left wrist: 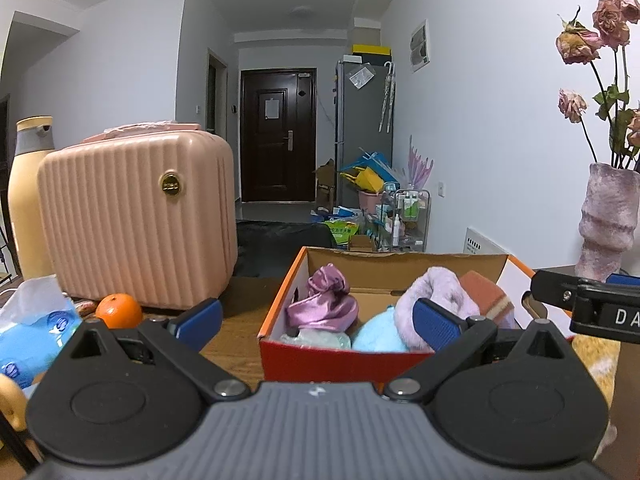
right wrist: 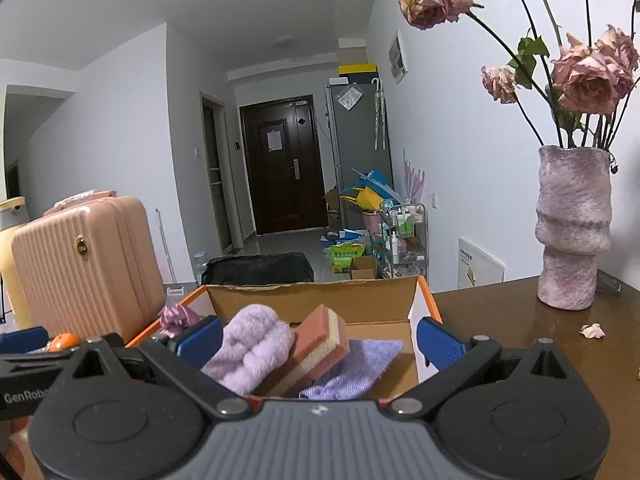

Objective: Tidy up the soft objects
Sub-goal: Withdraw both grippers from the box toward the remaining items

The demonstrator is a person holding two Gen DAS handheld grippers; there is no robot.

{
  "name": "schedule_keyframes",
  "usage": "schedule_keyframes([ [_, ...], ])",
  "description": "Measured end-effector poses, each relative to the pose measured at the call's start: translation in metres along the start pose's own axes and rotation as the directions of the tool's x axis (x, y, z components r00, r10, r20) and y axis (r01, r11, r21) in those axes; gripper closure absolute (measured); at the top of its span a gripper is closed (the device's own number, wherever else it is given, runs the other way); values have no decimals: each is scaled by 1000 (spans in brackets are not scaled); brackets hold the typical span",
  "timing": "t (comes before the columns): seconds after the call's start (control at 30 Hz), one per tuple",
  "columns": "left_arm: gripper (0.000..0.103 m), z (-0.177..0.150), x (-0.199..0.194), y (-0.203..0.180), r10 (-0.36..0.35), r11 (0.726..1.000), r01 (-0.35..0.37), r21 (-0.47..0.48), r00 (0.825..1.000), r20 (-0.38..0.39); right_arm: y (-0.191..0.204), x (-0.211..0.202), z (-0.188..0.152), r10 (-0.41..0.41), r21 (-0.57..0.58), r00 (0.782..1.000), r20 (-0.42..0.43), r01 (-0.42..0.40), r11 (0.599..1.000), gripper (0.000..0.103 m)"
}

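Fingers of the left gripper (left wrist: 318, 318) stand wide apart with nothing between the blue pads, held level and low in front of the near wall of the orange cardboard box (left wrist: 340, 354); its right pad overlaps the fluffy lilac towel (left wrist: 434, 288) in the view, though whether it touches cannot be told. The right gripper (right wrist: 320, 340) is likewise spread wide and holds nothing, pointing level over the near rim of the same box (right wrist: 418, 312), its fingers on either side of the contents without closing on any of them. In the left wrist view the right gripper's black body (left wrist: 588, 304) shows at the right edge, just beside the box's right end, so the two tools sit side by side facing the same way. Inside the box lie the lilac towel (right wrist: 252, 346), an orange-and-cream sponge (right wrist: 318, 344) leaning against it, a flat purple cloth (right wrist: 356, 372) at the right, a shiny purple satin bundle (left wrist: 326, 300) at the left, and a pale blue plush item (left wrist: 376, 334) near the front. The box rests on a brown wooden table (right wrist: 520, 320). To the left stand a ribbed pink case (left wrist: 140, 220), an orange (left wrist: 119, 310) and a blue tissue pack (left wrist: 30, 336); to the right, a mottled purple vase (right wrist: 572, 228) holds dried roses (right wrist: 588, 76).
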State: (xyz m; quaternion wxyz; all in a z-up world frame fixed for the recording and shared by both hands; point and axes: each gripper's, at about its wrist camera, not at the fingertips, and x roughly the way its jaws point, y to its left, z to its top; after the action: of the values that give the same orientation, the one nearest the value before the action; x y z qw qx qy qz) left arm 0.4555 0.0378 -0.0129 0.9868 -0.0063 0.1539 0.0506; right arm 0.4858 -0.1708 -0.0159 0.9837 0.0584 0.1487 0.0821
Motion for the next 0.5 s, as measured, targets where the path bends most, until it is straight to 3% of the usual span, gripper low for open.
schedule_keyframes([
  [0.5,0,-22,-48,9,3,1000,-3,2,1000,-28,13,-52,-27,4,-69,1000,1,-4,998,0],
])
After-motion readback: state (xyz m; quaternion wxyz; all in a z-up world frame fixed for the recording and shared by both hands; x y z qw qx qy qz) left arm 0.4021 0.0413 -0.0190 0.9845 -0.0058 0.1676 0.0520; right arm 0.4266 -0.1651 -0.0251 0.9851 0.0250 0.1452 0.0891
